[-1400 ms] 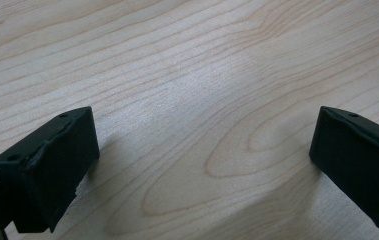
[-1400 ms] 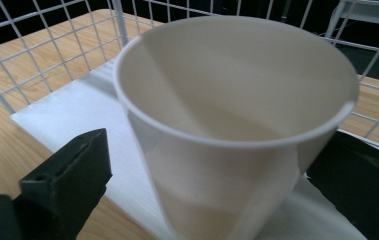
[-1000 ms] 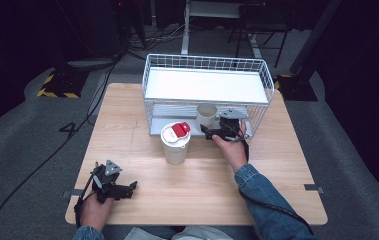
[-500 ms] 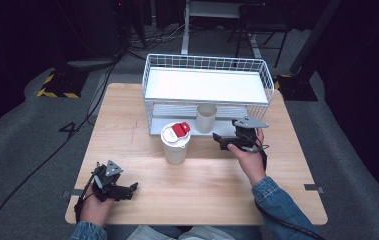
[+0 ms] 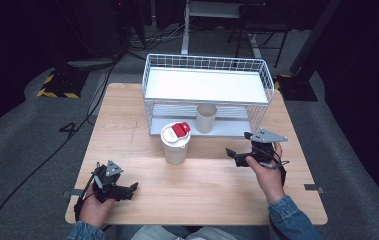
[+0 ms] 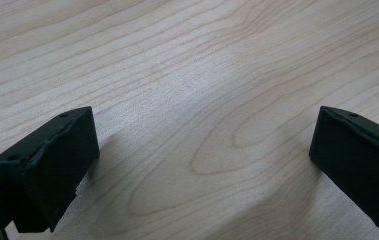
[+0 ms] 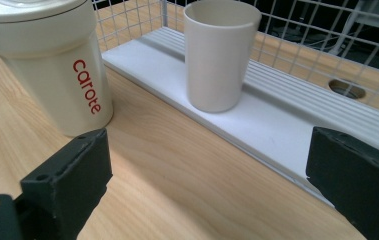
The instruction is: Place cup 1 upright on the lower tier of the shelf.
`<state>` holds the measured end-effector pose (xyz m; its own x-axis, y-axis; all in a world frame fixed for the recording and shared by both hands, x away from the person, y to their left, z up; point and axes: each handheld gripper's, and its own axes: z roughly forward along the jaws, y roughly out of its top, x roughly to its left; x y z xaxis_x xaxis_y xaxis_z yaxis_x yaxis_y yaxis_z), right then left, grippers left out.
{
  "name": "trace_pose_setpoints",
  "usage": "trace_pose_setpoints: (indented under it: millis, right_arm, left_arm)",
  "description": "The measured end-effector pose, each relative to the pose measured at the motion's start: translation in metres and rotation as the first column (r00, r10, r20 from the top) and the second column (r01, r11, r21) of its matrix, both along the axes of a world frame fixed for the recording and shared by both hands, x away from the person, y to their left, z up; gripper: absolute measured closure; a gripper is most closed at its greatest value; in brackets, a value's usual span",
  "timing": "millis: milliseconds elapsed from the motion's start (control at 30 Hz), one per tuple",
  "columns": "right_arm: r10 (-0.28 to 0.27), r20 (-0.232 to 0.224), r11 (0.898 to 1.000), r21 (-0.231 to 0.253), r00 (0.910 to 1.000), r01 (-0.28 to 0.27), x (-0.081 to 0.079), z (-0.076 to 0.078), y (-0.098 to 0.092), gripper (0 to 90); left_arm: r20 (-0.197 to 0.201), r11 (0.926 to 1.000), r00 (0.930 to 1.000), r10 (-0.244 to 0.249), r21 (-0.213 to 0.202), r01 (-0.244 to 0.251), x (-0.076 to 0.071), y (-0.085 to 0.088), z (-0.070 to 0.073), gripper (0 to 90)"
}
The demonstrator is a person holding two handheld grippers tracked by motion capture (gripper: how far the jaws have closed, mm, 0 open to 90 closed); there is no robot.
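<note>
A plain cream cup [image 5: 206, 118] [image 7: 222, 55] stands upright on the lower shelf of a white wire rack [image 5: 207, 95]. In front of the rack on the table is a cream lidded container [image 5: 175, 144] [image 7: 52, 65] with a red cap and the red word "carote". My right gripper [image 5: 232, 154] [image 7: 209, 185] hovers right of the container, aimed at the cup. It is open, and its jaws have just been closing a little with nothing between them. My left gripper [image 5: 132, 187] [image 6: 202, 165] rests open at the table's near left, over bare wood.
The rack's slatted bottom shelf [image 7: 277, 120] has a low front lip and wire mesh sides. The wooden table [image 5: 202, 185] has free room between the two grippers. Dark floor, cables and stands surround the table.
My right gripper has drawn back from the cup on the rack's lower shelf, moving right and toward the person. The cup stays on the shelf. The left gripper has not moved.
</note>
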<state>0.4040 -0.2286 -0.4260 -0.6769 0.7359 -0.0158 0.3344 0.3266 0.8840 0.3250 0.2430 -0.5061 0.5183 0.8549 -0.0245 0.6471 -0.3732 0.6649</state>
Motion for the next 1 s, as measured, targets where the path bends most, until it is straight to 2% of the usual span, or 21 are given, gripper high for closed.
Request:
trace_pose_setpoints:
  millis: [33,67,133,333,433,467,533,633,667,700,833,900,933,967,1000]
  right_arm:
    - [0.000,0.000,1.000,0.000,1.0000,0.000,0.000,0.000,0.000,4.6]
    - [-0.017,-0.004,1.000,0.005,0.9998,0.018,-0.006,0.000,-0.009,4.6]
    - [-0.021,-0.006,1.000,0.006,0.9998,0.021,-0.008,0.000,-0.012,4.5]
    - [-0.057,-0.019,0.998,-0.008,0.9982,0.057,-0.026,-0.002,-0.039,4.4]
    - [-0.068,-0.025,0.998,-0.013,0.9974,0.068,-0.031,-0.003,-0.047,4.4]
    - [-0.078,-0.027,0.997,-0.011,0.9966,0.078,-0.033,-0.003,-0.050,4.4]
    - [-0.084,-0.034,0.996,-0.014,0.9959,0.083,-0.039,-0.004,-0.058,4.4]
    - [-0.101,-0.039,0.995,-0.014,0.9942,0.100,-0.042,-0.004,-0.063,4.4]
    - [-0.100,-0.055,0.995,-0.013,0.9935,0.099,-0.045,-0.005,-0.068,4.4]
    - [-0.103,-0.056,0.995,-0.014,0.9931,0.103,-0.047,-0.004,-0.070,4.4]
    - [-0.108,-0.067,0.994,-0.032,0.9919,0.106,-0.052,-0.005,-0.077,4.4]
    - [-0.109,-0.087,0.994,-0.041,0.9903,0.105,-0.056,-0.009,-0.083,4.4]
    - [-0.110,-0.095,0.994,-0.040,0.9894,0.106,-0.057,-0.011,-0.086,4.4]
    - [-0.110,-0.103,0.994,-0.038,0.9887,0.106,-0.057,-0.014,-0.089,4.4]
    - [-0.117,-0.114,0.993,-0.039,0.9866,0.113,-0.058,-0.016,-0.092,4.4]
  left_arm:
    - [0.000,1.0000,1.0000,0.000,0.000,0.000,0.000,0.000,0.000,0.1]
    - [0.000,1.0000,1.0000,-0.003,0.001,0.003,0.000,0.000,0.000,0.0]
    - [-0.003,1.0000,1.0000,-0.007,0.000,0.007,0.000,0.000,0.000,0.0]
    - [-0.001,0.9998,0.9998,-0.021,0.005,0.021,0.003,0.000,0.000,0.0]
    - [-0.001,0.9997,0.9998,-0.021,0.009,0.021,0.003,-0.001,0.001,0.0]
    - [-0.006,1.0000,0.9999,-0.008,-0.006,0.008,0.002,-0.002,0.000,0.0]
    - [-0.002,1.0000,1.0000,-0.005,0.006,0.005,0.004,-0.004,0.000,0.0]
    - [-0.017,1.0000,0.9998,0.002,0.009,-0.002,0.004,-0.007,0.002,0.0]
    - [-0.030,1.0000,0.9996,0.000,0.006,0.000,0.005,-0.008,0.002,0.0]
    - [-0.032,0.9998,0.9994,-0.008,0.017,0.009,0.005,-0.008,0.003,0.0]
    - [-0.039,0.9998,0.9992,-0.008,0.016,0.009,0.005,-0.009,0.003,0.0]
    - [-0.035,0.9999,0.9994,-0.005,0.012,0.005,0.005,-0.009,0.003,0.0]
    - [-0.038,1.0000,0.9993,-0.005,0.003,0.005,0.006,-0.008,0.003,0.0]
    - [-0.024,0.9997,0.9997,-0.003,-0.023,0.002,0.006,-0.008,0.002,0.0]
    - [-0.026,0.9997,0.9997,-0.002,-0.023,0.002,0.006,-0.008,0.003,0.0]
